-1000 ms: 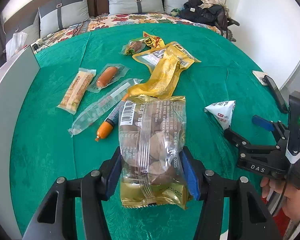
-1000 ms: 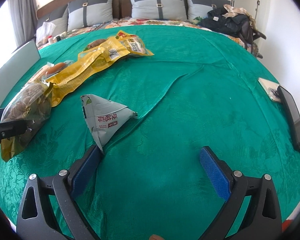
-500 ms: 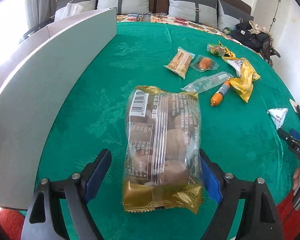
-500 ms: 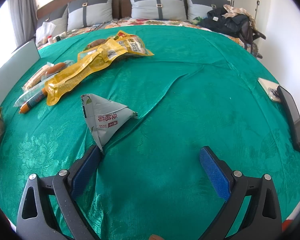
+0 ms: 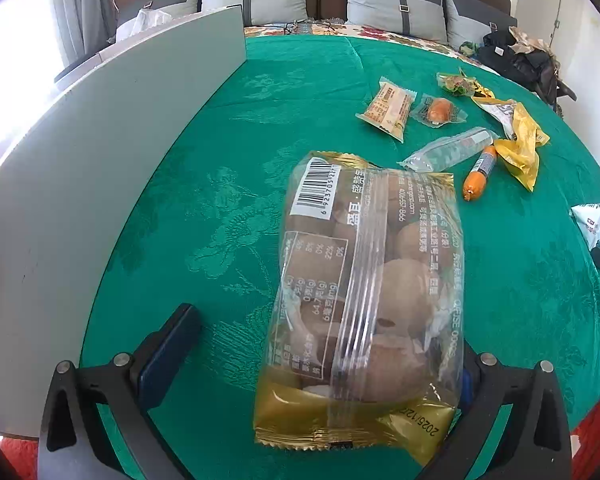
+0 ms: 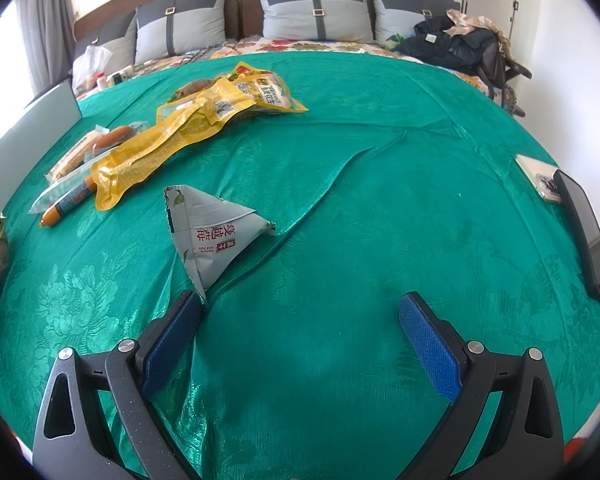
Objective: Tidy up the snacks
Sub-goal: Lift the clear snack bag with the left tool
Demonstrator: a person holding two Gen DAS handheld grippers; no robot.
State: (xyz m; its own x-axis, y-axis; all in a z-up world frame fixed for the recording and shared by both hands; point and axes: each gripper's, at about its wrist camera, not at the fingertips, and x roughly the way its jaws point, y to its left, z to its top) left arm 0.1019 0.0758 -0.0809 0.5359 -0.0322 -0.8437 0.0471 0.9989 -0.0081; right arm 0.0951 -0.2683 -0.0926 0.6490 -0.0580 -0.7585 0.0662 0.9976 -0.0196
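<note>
The green bedspread (image 5: 260,128) takes up pretty much the whole shot, with a big grey board (image 5: 80,168) standing along its edge at 9 o'clock in the left wrist view. Left gripper (image 5: 324,344) has its jaws spread wide, and the gold-and-clear snack bag (image 5: 364,292) lies flat on the cloth between them, up against the right finger and apart from the left one. Right gripper (image 6: 300,328) is wide open too, holding nothing. A long yellow pouch (image 6: 160,148) sits at 10 o'clock in the right wrist view, and the grey triangular packet (image 6: 208,236) is just past the left fingertip (image 6: 180,320). An orange sausage stick (image 5: 478,174) lies at 2 o'clock from the bag.
</note>
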